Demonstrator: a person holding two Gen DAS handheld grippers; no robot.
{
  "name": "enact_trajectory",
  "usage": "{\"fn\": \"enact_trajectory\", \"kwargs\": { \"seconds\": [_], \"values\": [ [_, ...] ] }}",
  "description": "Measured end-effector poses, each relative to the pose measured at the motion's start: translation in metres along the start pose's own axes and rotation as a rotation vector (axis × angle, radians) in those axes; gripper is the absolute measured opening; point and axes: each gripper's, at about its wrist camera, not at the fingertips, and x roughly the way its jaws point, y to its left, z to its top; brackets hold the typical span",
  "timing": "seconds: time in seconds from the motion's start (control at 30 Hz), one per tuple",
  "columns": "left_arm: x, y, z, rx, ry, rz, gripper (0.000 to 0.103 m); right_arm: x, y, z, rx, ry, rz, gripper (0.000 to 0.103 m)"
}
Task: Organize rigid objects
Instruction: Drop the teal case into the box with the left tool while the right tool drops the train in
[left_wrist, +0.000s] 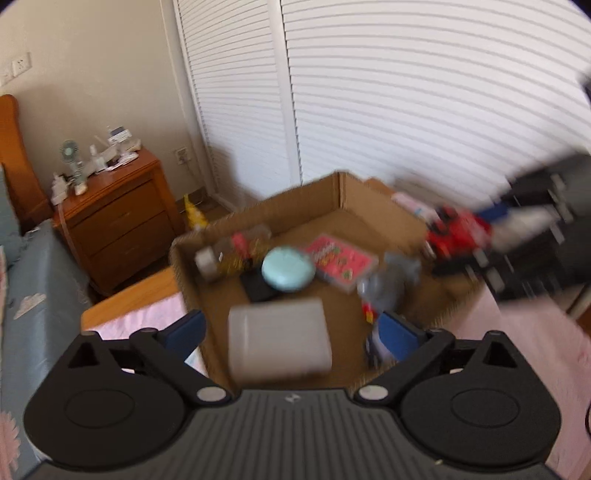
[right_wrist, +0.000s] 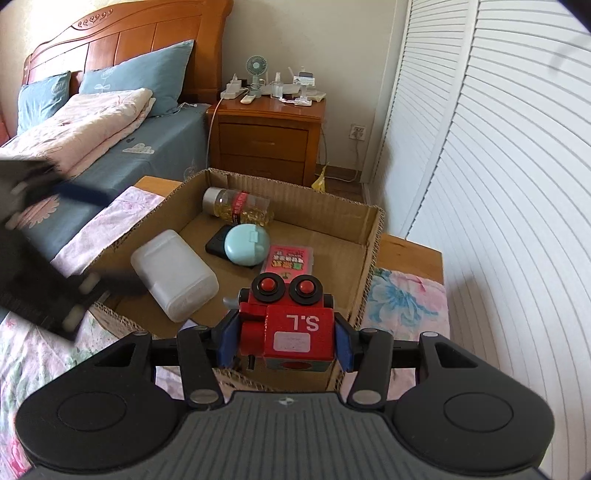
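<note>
At far left, left gripper had fingers spread wide, clear of the translucent white container lying in the cardboard box. Mid-box: bottle, mint round case, pink pack. Right gripper pinched the red toy robot over the box's near edge.

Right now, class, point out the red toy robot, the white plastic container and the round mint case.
red toy robot (right_wrist: 297, 326), right wrist view, on its red chest.
white plastic container (right_wrist: 171, 273), right wrist view, on its broad top face.
round mint case (right_wrist: 245, 245), right wrist view, on its lid.
</note>
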Motion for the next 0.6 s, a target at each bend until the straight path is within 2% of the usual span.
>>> {"fn": "enact_trajectory", "kwargs": {
  "seconds": [0.23, 0.5, 0.53, 0.6],
  "values": [
    [-0.037, -0.005, -0.044, -0.056, -0.020, 0.039, 0.099, 0.026, -0.009, 0.030, 0.022, 0.031, 0.015, 0.056],
    [-0.056, 0.000, -0.070, -0.132, -0.061, 0.050, 0.099, 0.072, -0.027, 0.061, 0.060, 0.078, -0.006, 0.056],
    [-0.056, 0.002, -0.072, -0.137, -0.064, 0.053, 0.099, 0.077, -0.030, 0.064, 0.075, 0.073, -0.008, 0.058],
    [-0.057, 0.004, -0.074, -0.144, -0.066, 0.052, 0.099, 0.082, -0.034, 0.068, 0.098, 0.052, -0.012, 0.075]
  ]
}}
